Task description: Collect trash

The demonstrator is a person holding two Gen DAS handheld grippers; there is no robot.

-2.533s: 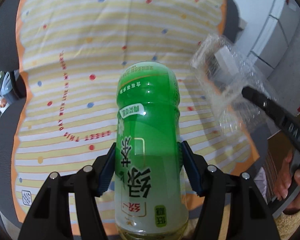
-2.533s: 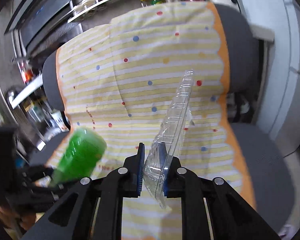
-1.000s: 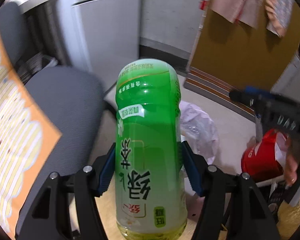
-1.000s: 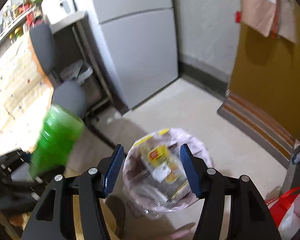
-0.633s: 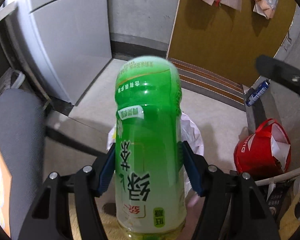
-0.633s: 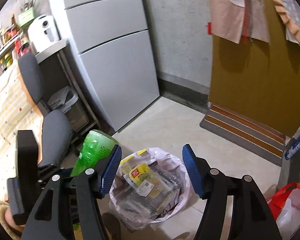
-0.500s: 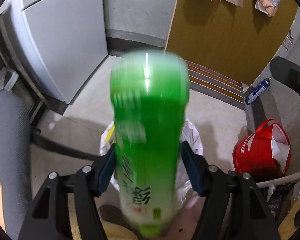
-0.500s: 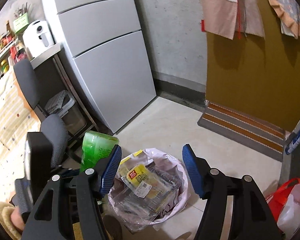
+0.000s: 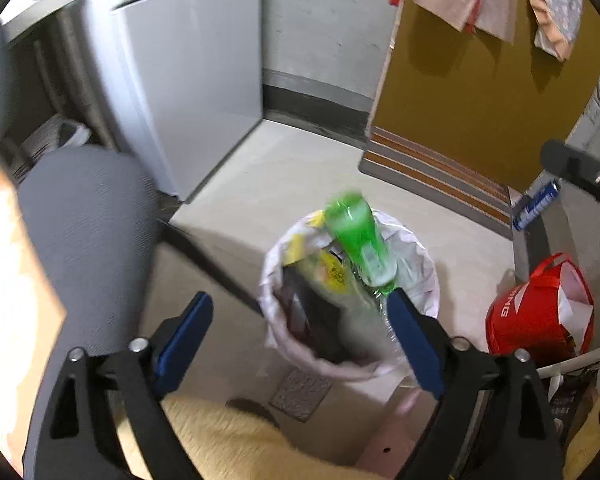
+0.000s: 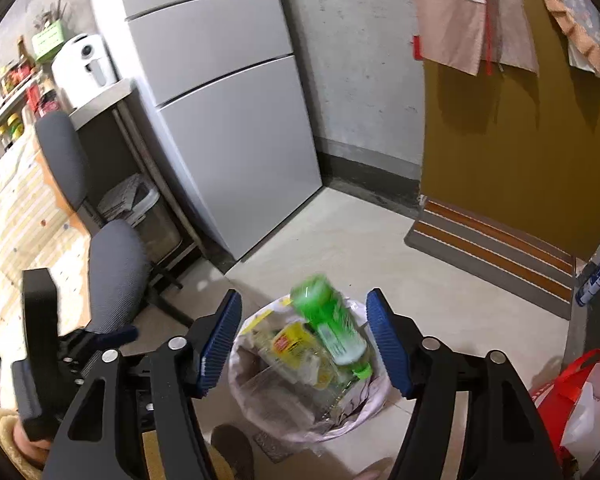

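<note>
Left gripper (image 9: pixel 300 340) above the bin (image 9: pixel 420 256), jaws spreading wide, nothing between the pads. Green bottle (image 9: pixel 360 244), blurred, lies tilted at the bin mouth, cap end down, atop clear plastic and yellow wrappers. Right gripper (image 10: pixel 304 344) also over the bin, jaws opening, empty. Red bag (image 9: pixel 540 312) beside the bin; grey chair (image 9: pixel 88 216) to the left.

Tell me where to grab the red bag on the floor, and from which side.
Take the red bag by its handle loop, coming from above. The loop arches clear over the open mouth, while the body looks soft and wide, with white paper sticking out, so a side pinch would likely just crumple it.
</note>
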